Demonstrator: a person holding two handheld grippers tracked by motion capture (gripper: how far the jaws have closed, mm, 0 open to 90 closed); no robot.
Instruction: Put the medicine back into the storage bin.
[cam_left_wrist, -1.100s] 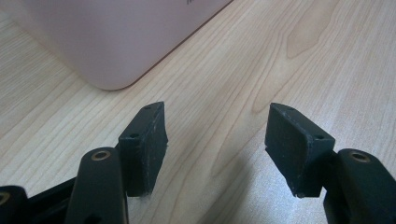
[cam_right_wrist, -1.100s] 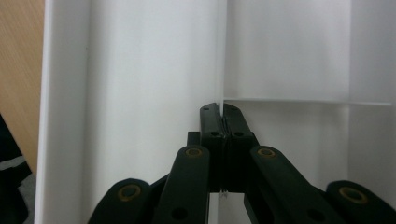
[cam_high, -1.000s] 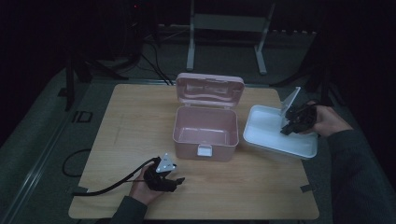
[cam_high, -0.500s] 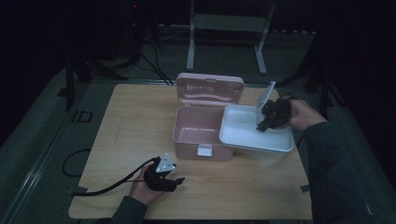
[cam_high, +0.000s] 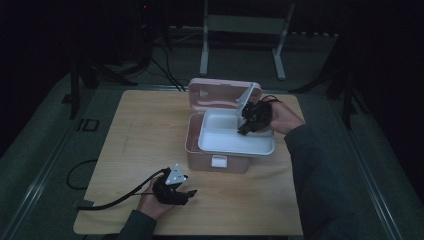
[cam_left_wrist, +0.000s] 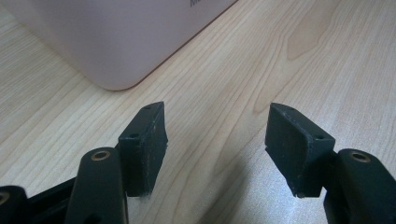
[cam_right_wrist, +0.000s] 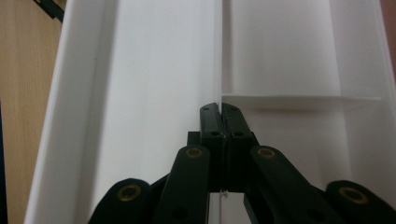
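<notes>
Tray (cam_high: 220, 137) over pink box (cam_high: 200, 155), divider clamped by right gripper (cam_high: 244, 127); left gripper (cam_left_wrist: 215, 144) apart on table (cam_high: 135, 135).

A pale metal stand (cam_high: 245, 24) rises beyond the wooden table (cam_high: 140, 142). Black cables (cam_high: 165, 72) lie on the floor past the table's far-left corner.

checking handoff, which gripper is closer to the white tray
Right. The right gripper is shut on the white tray's inner divider, over the pink box. The left gripper sits open on the table, well apart.
</notes>
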